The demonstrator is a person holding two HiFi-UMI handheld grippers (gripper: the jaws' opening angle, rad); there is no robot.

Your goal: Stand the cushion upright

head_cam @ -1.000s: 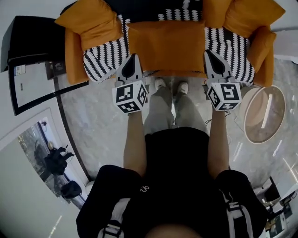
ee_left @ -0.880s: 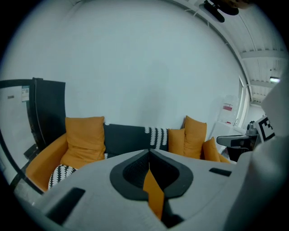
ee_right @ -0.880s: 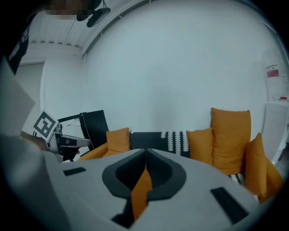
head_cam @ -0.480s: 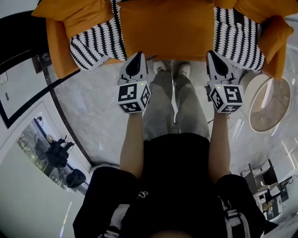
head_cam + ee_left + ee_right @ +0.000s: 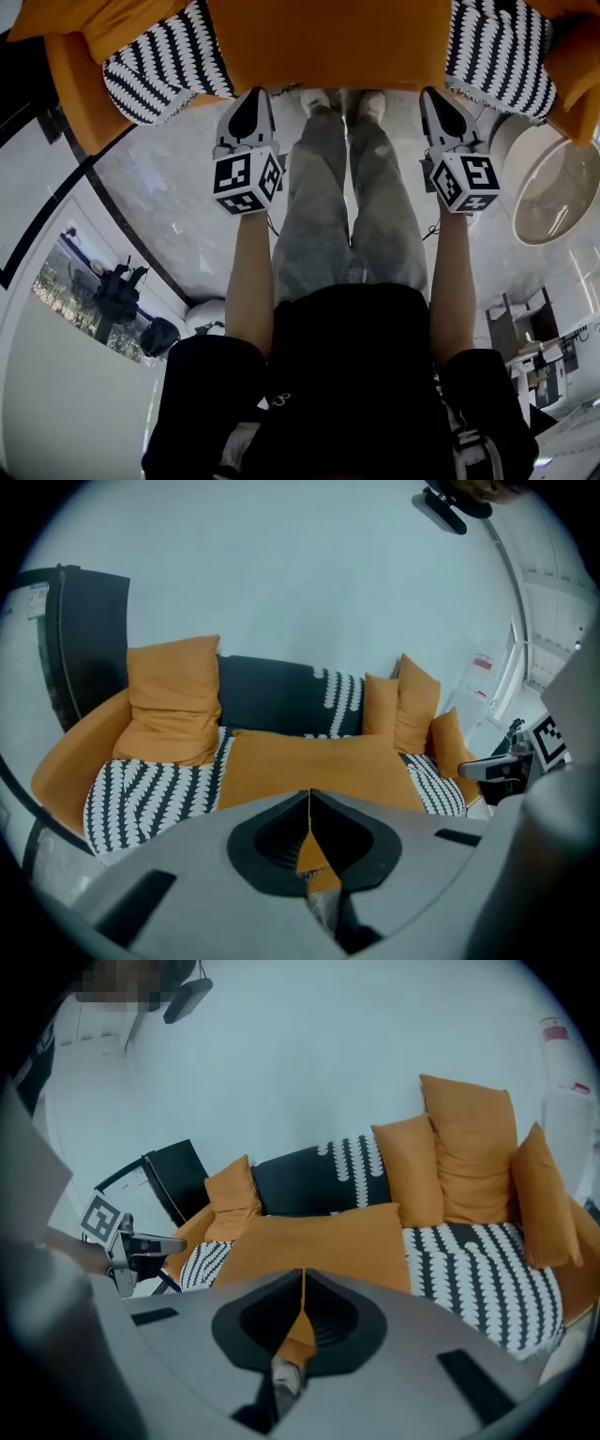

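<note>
Head view crops the cushion (image 5: pixel 323 42) at the top; left gripper (image 5: pixel 251 101) and right gripper (image 5: pixel 435 99) are both closed, holding nothing.

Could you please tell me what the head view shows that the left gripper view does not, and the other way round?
Only the head view shows the person's legs, white shoes, forearms and the round side table. Only the left gripper view shows the sofa's dark backrest and the pale wall behind it. Both show the flat orange cushion, the striped seat, the left claw, shut, and the right claw.
</note>
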